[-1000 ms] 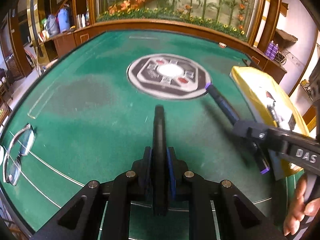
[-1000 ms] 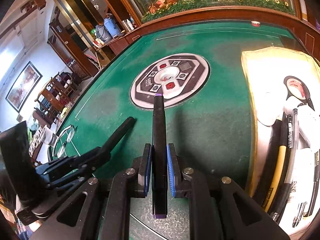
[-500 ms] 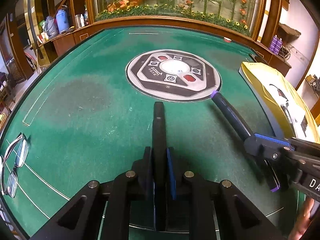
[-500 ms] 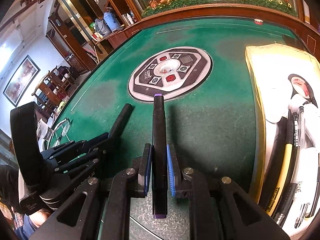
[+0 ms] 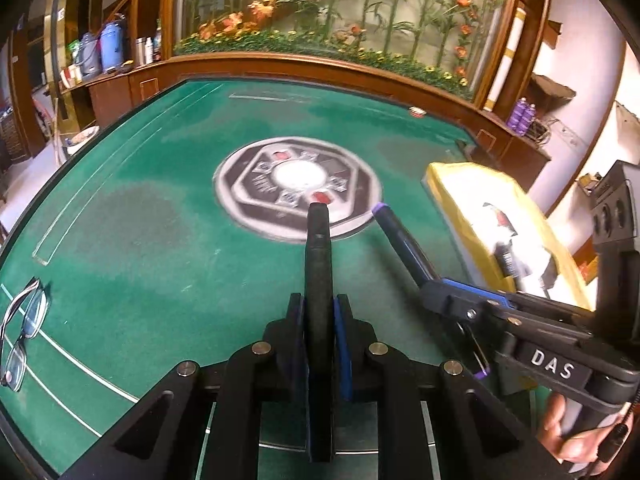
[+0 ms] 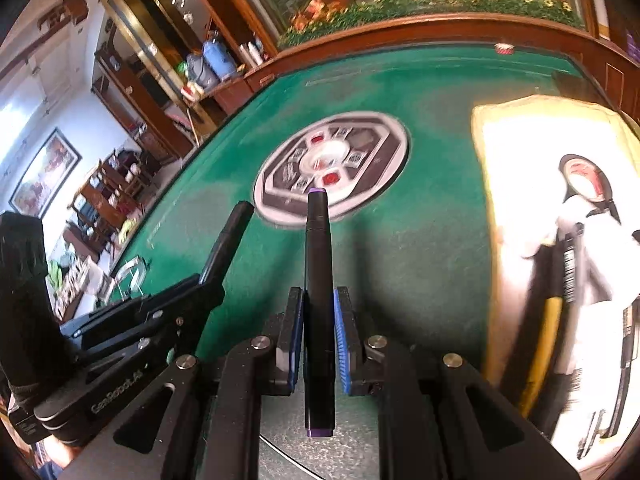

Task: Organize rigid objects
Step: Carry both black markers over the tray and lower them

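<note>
Your left gripper clamped on black marker, long axis running away toward round centre panel, your right gripper clamped on purple-capped marker, same heading, both above green felt table, yellow tray at right holding pens, blurred.
</note>
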Action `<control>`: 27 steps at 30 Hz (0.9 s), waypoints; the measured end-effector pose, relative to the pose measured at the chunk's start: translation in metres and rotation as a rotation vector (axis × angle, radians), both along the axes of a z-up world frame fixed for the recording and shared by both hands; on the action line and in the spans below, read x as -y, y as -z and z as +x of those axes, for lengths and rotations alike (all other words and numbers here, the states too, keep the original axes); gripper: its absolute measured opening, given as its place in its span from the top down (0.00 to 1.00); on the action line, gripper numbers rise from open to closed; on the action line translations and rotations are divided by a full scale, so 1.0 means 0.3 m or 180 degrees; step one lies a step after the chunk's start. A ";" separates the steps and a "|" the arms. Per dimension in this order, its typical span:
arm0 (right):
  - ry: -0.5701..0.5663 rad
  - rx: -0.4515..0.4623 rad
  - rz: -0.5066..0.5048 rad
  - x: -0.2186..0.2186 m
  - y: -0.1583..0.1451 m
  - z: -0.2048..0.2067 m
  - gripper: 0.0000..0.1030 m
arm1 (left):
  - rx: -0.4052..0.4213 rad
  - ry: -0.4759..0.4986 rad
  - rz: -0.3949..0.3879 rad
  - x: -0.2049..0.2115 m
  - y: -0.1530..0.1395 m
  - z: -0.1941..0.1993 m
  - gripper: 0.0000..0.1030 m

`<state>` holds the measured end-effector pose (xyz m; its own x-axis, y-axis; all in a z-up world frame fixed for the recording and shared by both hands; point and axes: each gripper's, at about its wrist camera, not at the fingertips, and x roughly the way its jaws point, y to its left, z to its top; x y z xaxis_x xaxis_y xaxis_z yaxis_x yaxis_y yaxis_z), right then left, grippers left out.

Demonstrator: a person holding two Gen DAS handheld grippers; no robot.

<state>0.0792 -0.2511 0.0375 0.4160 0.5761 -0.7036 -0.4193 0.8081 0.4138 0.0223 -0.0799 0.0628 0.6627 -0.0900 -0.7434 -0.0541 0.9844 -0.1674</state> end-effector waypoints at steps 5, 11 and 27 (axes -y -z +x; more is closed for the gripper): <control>0.0286 0.0072 0.0209 0.133 -0.052 0.025 0.86 | 0.0042 0.0109 -0.0127 0.087 -0.054 0.029 0.86; 0.0780 0.0205 0.0336 0.347 -0.095 0.044 0.86 | 0.0046 0.0373 -0.0396 0.238 -0.109 0.089 0.86; 0.1411 0.0025 -0.0033 0.582 -0.046 0.099 0.86 | -0.0033 0.0811 -0.0221 0.603 -0.044 0.131 0.86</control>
